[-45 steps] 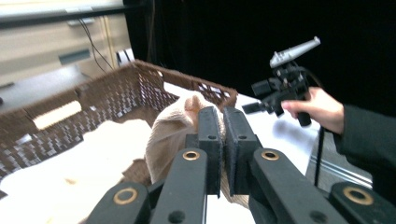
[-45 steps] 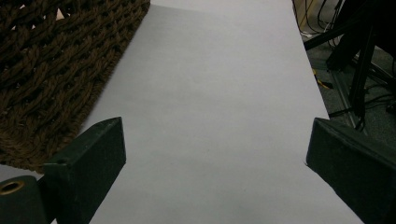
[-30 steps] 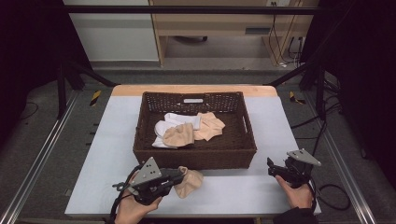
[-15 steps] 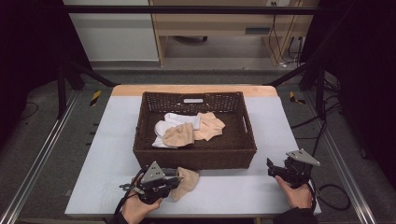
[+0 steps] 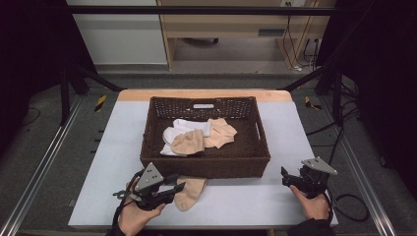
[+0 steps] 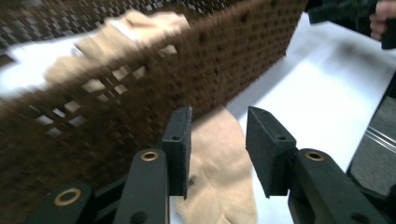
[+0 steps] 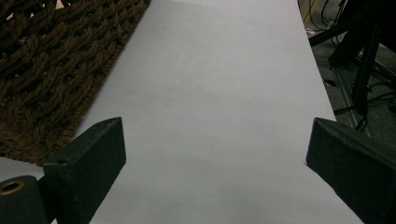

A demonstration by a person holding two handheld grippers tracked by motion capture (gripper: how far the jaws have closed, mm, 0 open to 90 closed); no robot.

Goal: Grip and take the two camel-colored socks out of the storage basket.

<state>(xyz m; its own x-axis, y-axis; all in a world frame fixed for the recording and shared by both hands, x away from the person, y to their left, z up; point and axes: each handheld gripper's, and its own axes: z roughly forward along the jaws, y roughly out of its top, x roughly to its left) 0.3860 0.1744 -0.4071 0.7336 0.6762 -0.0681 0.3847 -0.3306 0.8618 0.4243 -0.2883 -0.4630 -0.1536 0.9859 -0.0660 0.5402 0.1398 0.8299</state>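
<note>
A tan sock lies flat on the white table, against the front wall of the brown wicker basket. My left gripper sits just left of it. Its jaws have just been opening and now stand apart. In the left gripper view the left gripper is open over the sock, and the pads do not press on it. The basket wall rises close behind. My right gripper rests at the front right of the table. In its own view the right gripper is open wide with nothing between its jaws.
Inside the basket lie a white sock and two tan socks. A corner of the basket is at the left of the right gripper view. Metal rails run along both sides of the table.
The left gripper's jaws were shut on the tan sock and have opened and let it go. The sock now lies spread on the table. The right gripper has not moved.
</note>
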